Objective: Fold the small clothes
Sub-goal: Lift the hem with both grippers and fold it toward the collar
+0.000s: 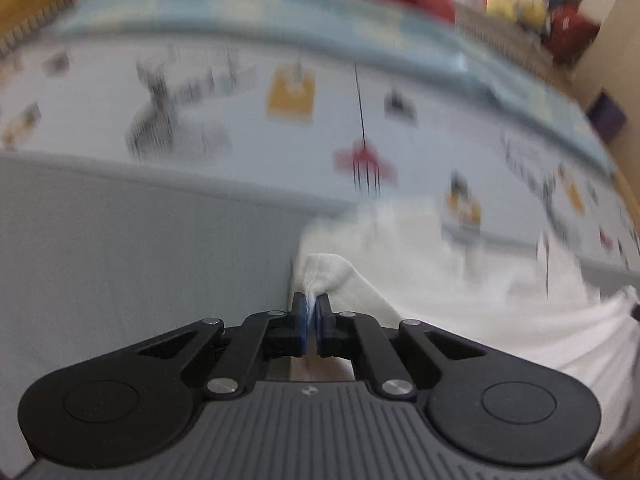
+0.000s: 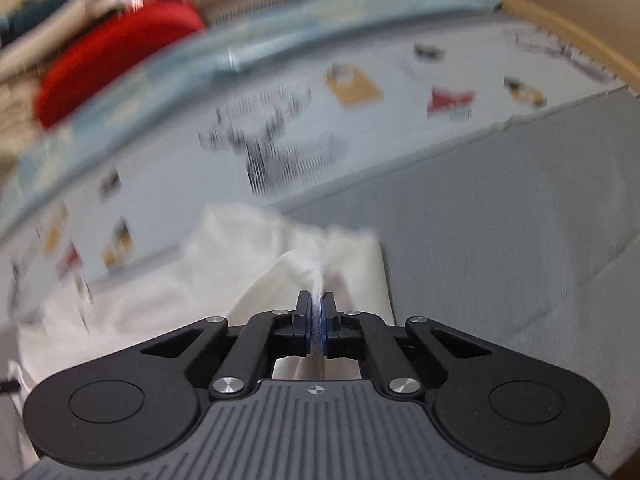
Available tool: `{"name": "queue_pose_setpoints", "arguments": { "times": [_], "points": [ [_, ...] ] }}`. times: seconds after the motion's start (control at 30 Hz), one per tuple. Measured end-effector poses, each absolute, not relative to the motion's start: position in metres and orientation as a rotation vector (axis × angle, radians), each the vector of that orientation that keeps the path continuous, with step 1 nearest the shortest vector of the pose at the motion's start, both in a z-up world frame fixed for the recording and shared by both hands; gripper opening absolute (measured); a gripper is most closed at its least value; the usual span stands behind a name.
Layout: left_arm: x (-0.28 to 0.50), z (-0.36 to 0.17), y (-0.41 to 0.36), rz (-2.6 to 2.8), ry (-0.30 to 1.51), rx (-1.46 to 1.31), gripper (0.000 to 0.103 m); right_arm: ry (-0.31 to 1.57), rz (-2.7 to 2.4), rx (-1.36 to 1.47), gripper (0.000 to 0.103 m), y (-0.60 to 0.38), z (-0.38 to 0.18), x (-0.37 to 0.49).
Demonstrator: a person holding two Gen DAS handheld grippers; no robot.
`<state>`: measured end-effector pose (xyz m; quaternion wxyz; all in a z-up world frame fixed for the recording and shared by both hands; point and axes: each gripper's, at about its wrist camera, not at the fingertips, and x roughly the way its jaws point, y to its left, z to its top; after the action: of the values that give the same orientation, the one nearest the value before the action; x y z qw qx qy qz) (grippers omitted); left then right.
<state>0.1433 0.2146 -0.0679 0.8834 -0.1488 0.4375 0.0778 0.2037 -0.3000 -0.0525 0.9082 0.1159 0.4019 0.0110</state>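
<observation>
A white garment (image 1: 440, 280) lies on a grey cloth (image 1: 140, 248) spread over a printed bed sheet (image 1: 240, 92). My left gripper (image 1: 311, 300) is shut on the garment's left edge, a pinch of white fabric between the blue pads. In the right wrist view the same white garment (image 2: 248, 256) spreads to the left, and my right gripper (image 2: 317, 300) is shut on its right edge. Both views are motion-blurred. The rest of the garment under the grippers is hidden.
A red cushion (image 2: 120, 60) and a light blue blanket (image 1: 260, 8) lie at the far side of the bed. The grey cloth (image 2: 500, 220) extends to the right. A wooden bed edge (image 2: 580, 40) curves at the far right. Clutter (image 1: 520, 4) sits beyond the bed.
</observation>
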Motion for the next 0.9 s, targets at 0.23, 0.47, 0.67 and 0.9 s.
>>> {"name": "queue_pose_setpoints", "arguments": {
  "times": [0.23,0.47,0.67,0.9],
  "points": [
    [0.164,-0.055,0.206,0.232,0.774,-0.279,0.004,0.603,-0.065,0.207,0.003,-0.294,-0.029,0.212],
    [0.183,-0.060,0.213,0.255,0.743,-0.284,0.006,0.603,-0.090,0.198,0.004,-0.285,-0.036,0.240],
    [0.193,-0.085,0.227,0.287,0.926,-0.298,0.011,0.682,-0.152,0.124,0.023,-0.274,-0.057,0.264],
    [0.185,-0.083,0.235,0.110,1.013,-0.436,0.022,0.828,-0.127,0.244,0.023,-0.296,-0.072,0.259]
  ]
}}
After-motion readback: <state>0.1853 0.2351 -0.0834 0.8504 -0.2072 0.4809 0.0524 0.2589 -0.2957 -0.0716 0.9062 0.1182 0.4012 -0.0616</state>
